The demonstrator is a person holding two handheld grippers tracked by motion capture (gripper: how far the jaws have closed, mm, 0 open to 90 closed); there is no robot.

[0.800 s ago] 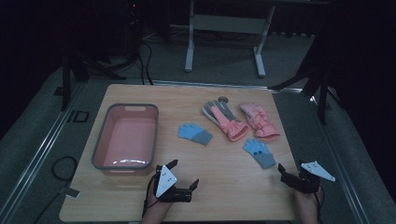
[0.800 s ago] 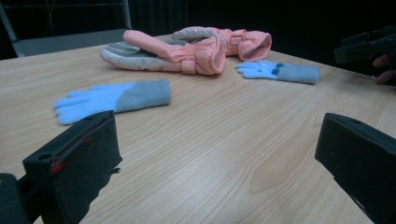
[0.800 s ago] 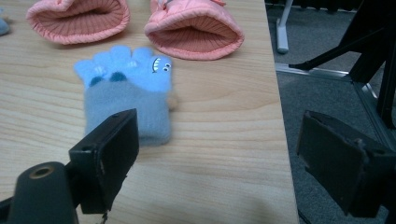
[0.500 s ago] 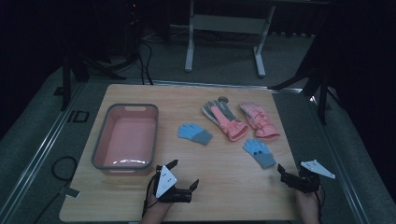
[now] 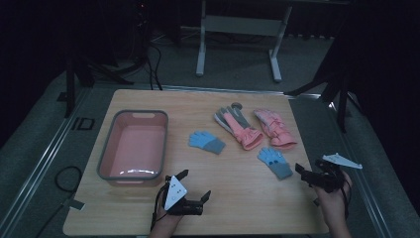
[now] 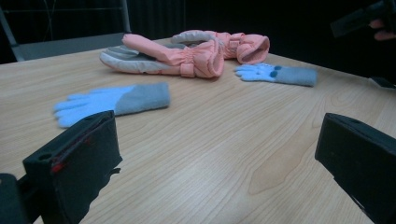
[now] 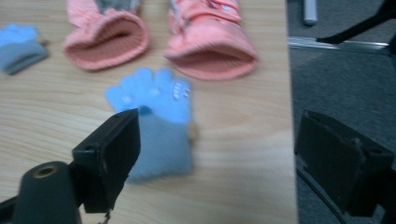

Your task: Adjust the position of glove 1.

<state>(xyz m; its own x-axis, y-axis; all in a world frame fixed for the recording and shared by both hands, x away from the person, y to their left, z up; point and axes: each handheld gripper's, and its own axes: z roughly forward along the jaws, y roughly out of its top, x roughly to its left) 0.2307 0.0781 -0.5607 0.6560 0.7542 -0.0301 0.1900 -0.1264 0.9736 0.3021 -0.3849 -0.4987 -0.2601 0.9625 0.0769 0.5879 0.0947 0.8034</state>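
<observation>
Resting low over the surface (image 5: 247,198), both tools gape wide and empty: left tool (image 5: 194,187), right tool (image 5: 308,174) near a blue glove (image 5: 275,161).

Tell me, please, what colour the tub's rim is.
Grey, around a pink tub; clearest in the high view.

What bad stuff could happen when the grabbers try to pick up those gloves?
The right gripper hangs open near the table's edge, beside the nearest blue glove. A clumsy grab could push that glove off the side. The two pink gloves lie touching each other, so lifting one might drag the other along. The blue gloves are flat on the wood, so the fingers might slide over them without catching.
</observation>
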